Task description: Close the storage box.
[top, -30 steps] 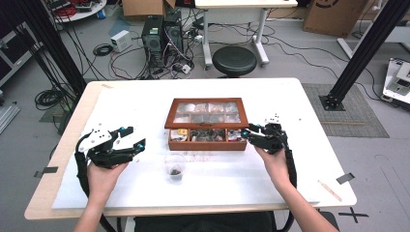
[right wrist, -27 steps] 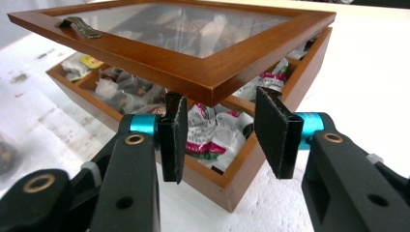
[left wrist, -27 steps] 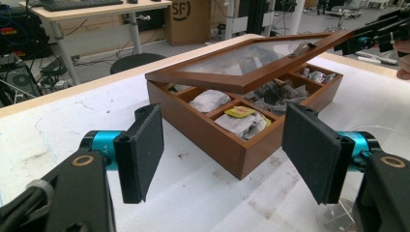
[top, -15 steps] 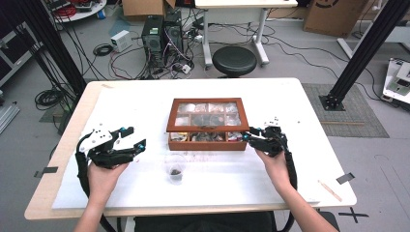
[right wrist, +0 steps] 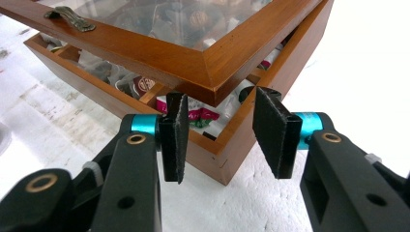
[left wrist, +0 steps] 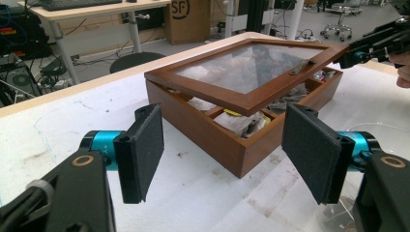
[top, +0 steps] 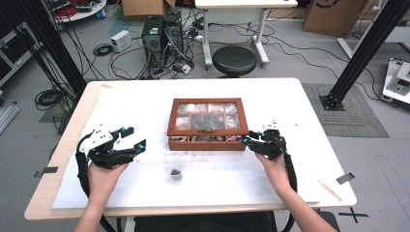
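High view: the wooden box (top: 208, 123) sits at the middle of the white worktop (top: 300, 111), its glass lid (left wrist: 251, 72) raised a little off the base, so that a gap shows along the front edge over compartments stuffed with wrapped packets (right wrist: 193, 116). A small brass handle (right wrist: 67, 18) sits on the lid's front rail. The right gripper (top: 252, 141) is at the box's front right corner; in the right gripper view its jaws stand apart, released, with the lid's corner just above and between them and nothing clamped. The left gripper (top: 131, 140) is well apart from the box on the left side of the worktop, its jaws also spread and empty, looking across at the box's near corner. A clear plastic cup (top: 175, 168) with something dark at its bottom stands in front of the box, between the two hands. The step in hand looks like opening the lid: the right gripper seems to be levering or about to take the raised corner. The next move likely calls for closing those jaws on the lid's rim, or pushing up under it, and swinging it back on its hinge. The left gripper may need to steady the base, since the box could slide on the smooth worktop or nudge the cup.
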`<action>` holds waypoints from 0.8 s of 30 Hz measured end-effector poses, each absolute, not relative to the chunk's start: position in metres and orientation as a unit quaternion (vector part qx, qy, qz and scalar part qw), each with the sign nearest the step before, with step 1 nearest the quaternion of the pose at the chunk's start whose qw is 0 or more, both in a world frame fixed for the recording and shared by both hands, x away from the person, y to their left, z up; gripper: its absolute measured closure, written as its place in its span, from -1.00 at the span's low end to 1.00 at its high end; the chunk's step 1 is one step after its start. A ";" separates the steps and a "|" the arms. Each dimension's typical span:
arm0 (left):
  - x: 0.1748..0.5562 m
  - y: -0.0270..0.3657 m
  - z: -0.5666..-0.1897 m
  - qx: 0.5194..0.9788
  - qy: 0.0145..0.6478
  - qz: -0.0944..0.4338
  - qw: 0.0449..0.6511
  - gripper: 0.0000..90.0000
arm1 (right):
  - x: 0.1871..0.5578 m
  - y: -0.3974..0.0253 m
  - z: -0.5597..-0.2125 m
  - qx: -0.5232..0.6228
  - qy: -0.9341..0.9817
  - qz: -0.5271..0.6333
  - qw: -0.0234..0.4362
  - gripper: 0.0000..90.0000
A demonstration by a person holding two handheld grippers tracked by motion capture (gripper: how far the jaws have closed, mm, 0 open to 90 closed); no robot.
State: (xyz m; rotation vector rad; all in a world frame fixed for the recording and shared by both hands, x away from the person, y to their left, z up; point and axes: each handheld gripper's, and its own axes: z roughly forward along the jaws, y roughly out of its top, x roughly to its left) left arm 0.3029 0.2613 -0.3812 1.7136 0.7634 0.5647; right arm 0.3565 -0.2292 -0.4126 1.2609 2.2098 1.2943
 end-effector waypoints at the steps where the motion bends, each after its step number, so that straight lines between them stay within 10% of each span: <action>1: 0.303 0.261 -0.381 0.726 0.323 0.239 0.558 -0.30 | 0.356 -0.229 -0.413 0.437 0.767 0.448 0.145 0.29; 24: 0.304 0.260 -0.383 0.732 0.321 0.237 0.553 -0.30 | 0.354 -0.228 -0.421 0.437 0.777 0.429 0.144 0.28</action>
